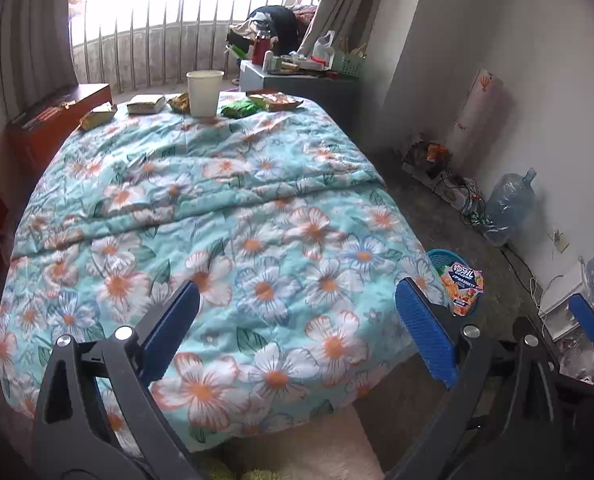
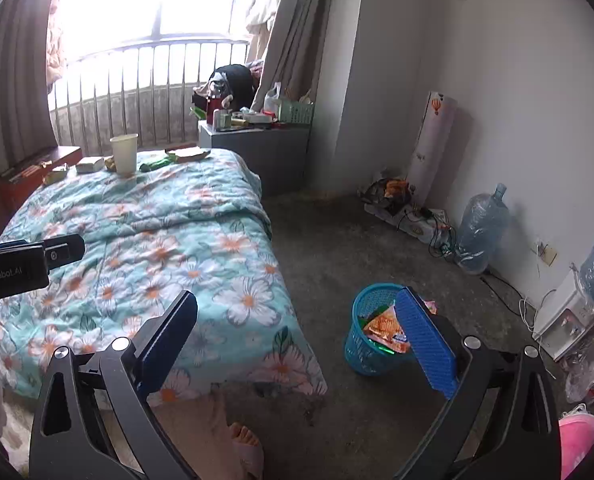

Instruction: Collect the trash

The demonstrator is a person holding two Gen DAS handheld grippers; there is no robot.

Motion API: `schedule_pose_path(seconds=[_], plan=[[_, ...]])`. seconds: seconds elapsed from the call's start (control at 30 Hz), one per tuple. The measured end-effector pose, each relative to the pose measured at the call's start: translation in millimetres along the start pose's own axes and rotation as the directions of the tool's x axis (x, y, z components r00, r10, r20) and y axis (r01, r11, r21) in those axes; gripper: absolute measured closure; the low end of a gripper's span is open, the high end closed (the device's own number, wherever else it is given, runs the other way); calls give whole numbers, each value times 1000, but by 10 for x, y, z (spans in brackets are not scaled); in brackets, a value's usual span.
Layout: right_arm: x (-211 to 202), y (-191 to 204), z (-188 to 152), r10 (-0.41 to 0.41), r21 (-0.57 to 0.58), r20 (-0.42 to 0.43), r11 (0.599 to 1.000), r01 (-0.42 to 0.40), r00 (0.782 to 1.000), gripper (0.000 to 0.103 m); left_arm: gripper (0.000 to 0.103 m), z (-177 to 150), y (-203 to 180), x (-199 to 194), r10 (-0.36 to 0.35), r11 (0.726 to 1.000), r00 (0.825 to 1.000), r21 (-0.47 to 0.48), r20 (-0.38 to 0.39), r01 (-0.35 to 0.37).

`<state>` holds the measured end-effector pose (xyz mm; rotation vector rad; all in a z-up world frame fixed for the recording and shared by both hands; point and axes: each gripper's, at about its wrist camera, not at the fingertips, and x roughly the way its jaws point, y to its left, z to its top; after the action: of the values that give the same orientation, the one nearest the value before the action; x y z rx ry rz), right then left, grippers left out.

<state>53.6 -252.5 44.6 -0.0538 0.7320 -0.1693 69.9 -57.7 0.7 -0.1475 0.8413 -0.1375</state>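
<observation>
Both left tongs [image 1: 297, 320] and right tongs [image 2: 301, 332] gape empty; wrappers [image 1: 239, 109] and paper cup [image 1: 205, 92] line the bed's [image 1: 217, 208] far edge, straight ahead of the left.

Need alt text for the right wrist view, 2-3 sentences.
The right gripper hangs open and empty over the foot of a floral quilt, beside a blue wastebasket on the floor with snack wrappers in it. At the far end of the bed stand a paper cup and several wrappers. The left gripper enters from the left edge.
</observation>
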Motion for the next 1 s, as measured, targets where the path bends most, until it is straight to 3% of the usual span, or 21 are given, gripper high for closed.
schedule_pose_path(seconds=[0.1, 0.27, 1.0], plan=[[95, 10, -156, 22, -3, -82, 1000, -22, 996, 7, 9, -176, 38, 87, 24, 1000, 998, -14, -51, -25], [157, 18, -275, 31, -3, -126, 999, -32, 991, 7, 9, -303, 47, 157, 46, 999, 994, 6, -104, -45], [146, -231, -302, 12, 44, -134, 999, -6, 991, 7, 9, -256, -180, 53, 115, 985, 992, 132, -49, -107]])
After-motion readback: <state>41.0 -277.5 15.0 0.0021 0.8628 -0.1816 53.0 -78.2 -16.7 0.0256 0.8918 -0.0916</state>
